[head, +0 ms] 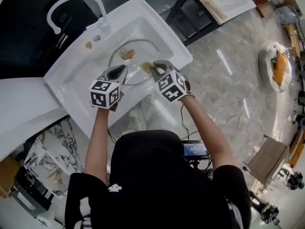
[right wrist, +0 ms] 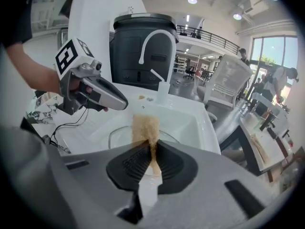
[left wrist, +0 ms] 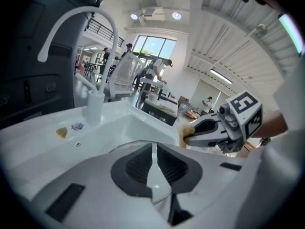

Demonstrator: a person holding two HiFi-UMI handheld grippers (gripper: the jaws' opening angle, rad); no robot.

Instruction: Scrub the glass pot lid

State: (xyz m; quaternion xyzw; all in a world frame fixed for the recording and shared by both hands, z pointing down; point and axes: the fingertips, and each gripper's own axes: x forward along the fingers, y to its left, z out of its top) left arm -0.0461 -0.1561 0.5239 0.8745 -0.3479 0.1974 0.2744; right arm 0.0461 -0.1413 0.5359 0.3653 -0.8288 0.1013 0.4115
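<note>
Left gripper (left wrist: 155,151): my jaws clamp glass pot lid (head: 137,62)
Right gripper (right wrist: 151,147): my jaws pinch sponge (right wrist: 145,125)
Surface: white sink (head: 159,27)
Room: marble floor (head: 224,80)

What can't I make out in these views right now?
Head view: near rim of the glass pot lid, behind left gripper and right gripper.
Right gripper view: lid's middle, behind the sponge.
Left gripper view: most of the lid, behind that gripper's body.
The small items by the faucet: too small to identify.
</note>
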